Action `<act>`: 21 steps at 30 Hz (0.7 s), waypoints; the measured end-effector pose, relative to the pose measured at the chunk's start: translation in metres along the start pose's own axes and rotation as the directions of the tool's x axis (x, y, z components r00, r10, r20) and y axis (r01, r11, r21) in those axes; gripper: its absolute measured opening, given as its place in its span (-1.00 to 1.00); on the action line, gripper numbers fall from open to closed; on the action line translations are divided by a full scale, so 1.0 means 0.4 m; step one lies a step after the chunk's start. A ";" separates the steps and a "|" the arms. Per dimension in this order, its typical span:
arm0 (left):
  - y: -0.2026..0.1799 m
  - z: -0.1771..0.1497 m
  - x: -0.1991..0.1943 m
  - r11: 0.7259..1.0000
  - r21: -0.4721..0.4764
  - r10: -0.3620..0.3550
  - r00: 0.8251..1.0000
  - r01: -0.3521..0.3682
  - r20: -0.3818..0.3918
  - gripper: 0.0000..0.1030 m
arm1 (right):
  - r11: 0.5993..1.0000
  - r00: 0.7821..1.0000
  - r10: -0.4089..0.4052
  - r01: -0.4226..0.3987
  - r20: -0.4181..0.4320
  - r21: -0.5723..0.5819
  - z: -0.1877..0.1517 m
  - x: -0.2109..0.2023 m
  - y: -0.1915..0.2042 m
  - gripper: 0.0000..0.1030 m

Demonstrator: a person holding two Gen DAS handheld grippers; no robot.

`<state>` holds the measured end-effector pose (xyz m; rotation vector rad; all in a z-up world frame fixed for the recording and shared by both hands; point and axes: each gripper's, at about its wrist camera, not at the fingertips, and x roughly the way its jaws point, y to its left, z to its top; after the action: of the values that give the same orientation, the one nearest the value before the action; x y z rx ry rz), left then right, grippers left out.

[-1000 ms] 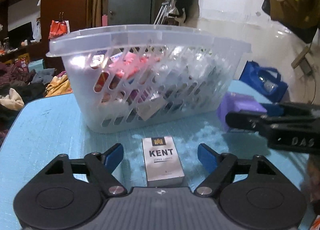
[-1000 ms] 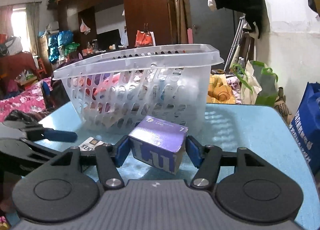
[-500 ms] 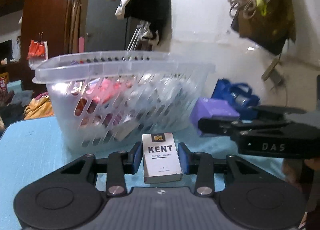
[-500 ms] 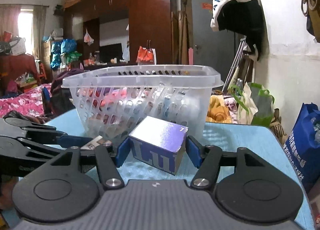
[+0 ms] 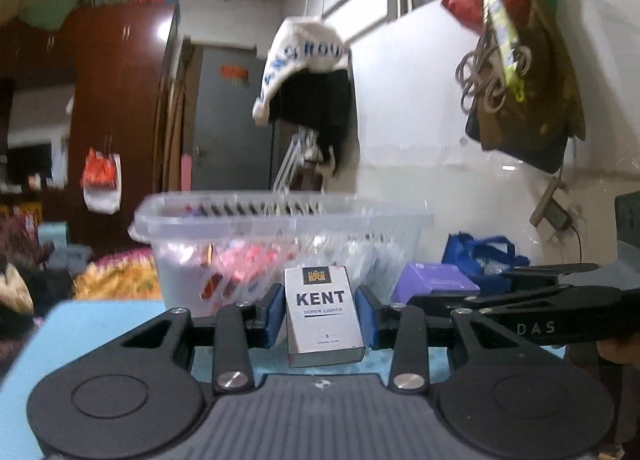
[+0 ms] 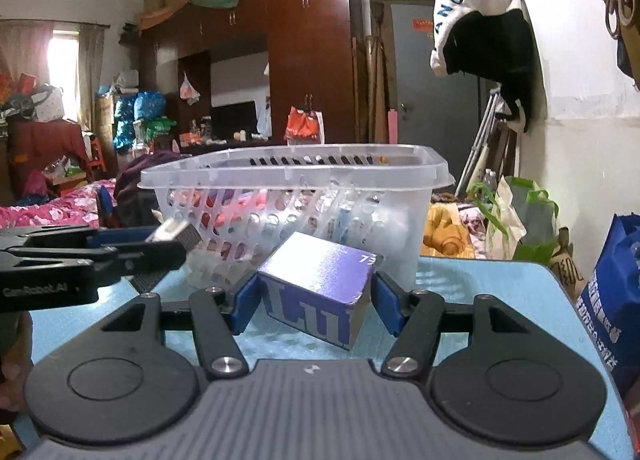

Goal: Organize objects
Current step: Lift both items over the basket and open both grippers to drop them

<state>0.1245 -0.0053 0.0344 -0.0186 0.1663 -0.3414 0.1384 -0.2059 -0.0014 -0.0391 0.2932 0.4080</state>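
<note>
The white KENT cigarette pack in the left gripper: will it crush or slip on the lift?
The white KENT cigarette pack looks like thin card, so probably light and crushable. The left gripper clamps its flat sides squarely, so slipping seems unlikely.

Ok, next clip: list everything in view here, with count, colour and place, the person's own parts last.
basket: one, clear plastic, on the table, holding mixed items
table: one, light blue, under everything
Kent pack: one, white-grey, between the left gripper's fingers
purple box: one, purple, between the right gripper's fingers
blue bag: one, right of the table
wardrobe: one, dark brown, background
hanging cap: one, white, on the wall
left gripper: shut on the pack
right gripper: shut on the box
</note>
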 end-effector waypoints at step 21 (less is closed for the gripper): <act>-0.001 0.004 -0.035 1.000 0.002 -0.008 0.997 0.008 0.082 -0.17 | 0.996 0.988 0.056 -0.065 0.145 0.053 0.001 -0.049 0.002 0.23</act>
<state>0.1116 -0.0010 0.0381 -0.0312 0.0848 -0.3484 0.1213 -0.2126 0.0047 0.0560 0.1649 0.4601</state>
